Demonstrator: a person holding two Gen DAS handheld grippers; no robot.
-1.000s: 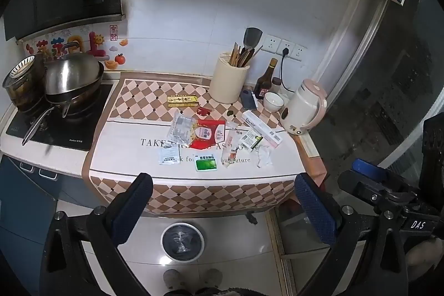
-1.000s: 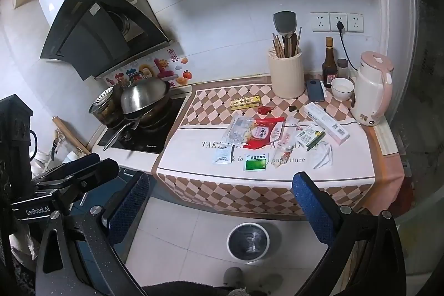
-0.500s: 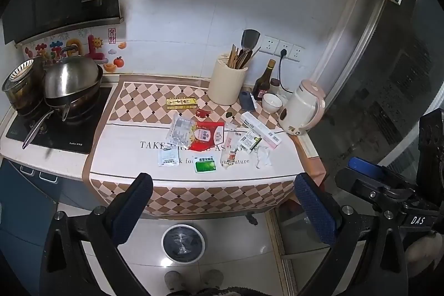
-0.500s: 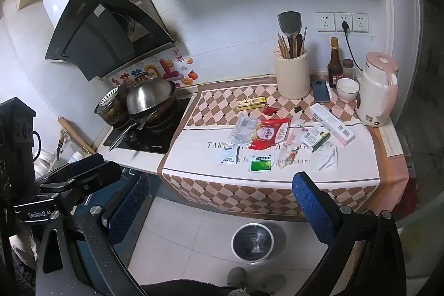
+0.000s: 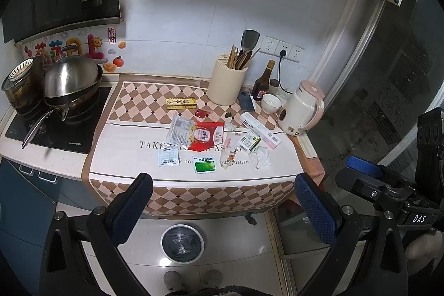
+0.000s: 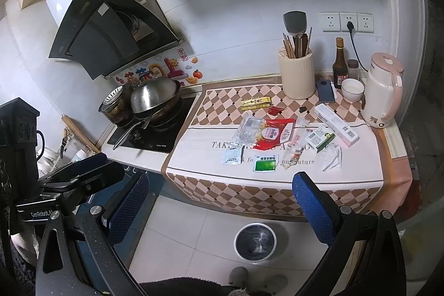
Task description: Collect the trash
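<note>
Both tools, left (image 5: 223,201) and right (image 6: 222,200), gape empty before flat, crumpled wrappers (image 5: 206,136) strewn on the cloth (image 5: 125,154).

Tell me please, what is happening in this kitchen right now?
A person holds two grippers in front of a kitchen counter covered with a checkered cloth. The left gripper and the right gripper are both open and hold nothing. Trash lies scattered on the cloth: a red packet, a green sachet, a crumpled tissue and other wrappers. A lined trash bin stands on the floor below the counter. Nothing is picked up yet.
</note>
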